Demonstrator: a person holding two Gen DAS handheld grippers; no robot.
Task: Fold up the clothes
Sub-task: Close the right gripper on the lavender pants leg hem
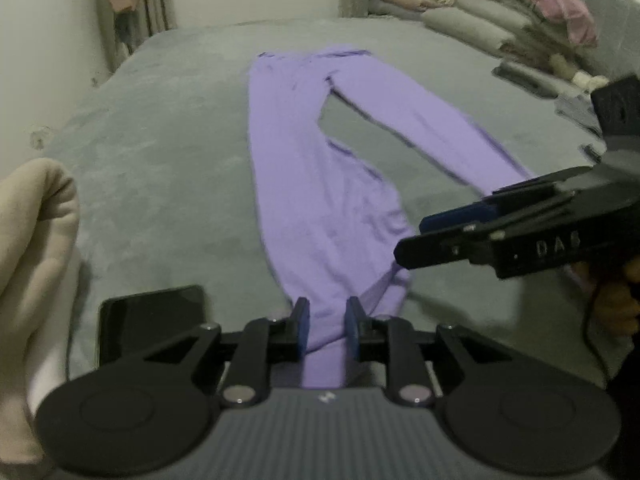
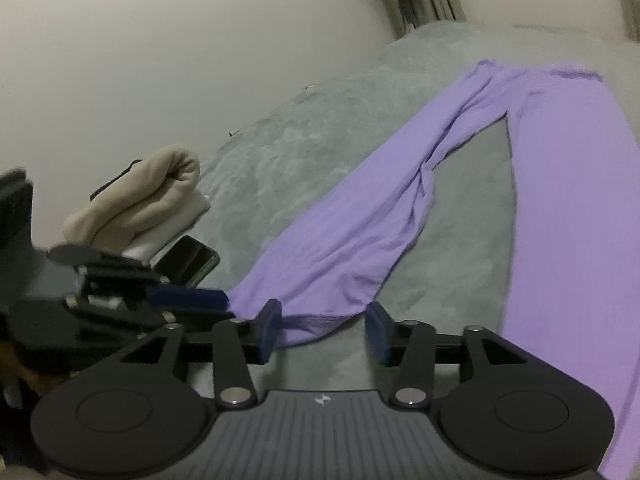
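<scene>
Purple leggings point(image 1: 296, 152) lengthwise up the bed point(image 1: 160, 128) – left gripper point(image 1: 327, 330) jaws clamping one cuff, right gripper point(image 2: 326, 330) jaws agape just beside.

A pair of lilac-purple leggings point(image 1: 288, 168) lay stretched out flat on a grey-green plush bedspread point(image 1: 160, 128). In the left wrist view the waistband sat at the 12 o'clock end, and the two legs parted in a narrow V toward the camera, one running to 6 o'clock, the other slanting to 4 o'clock. The 6 o'clock leg was wrinkled near its ankle end, and its cuff was lifted off the bedspread.
</scene>
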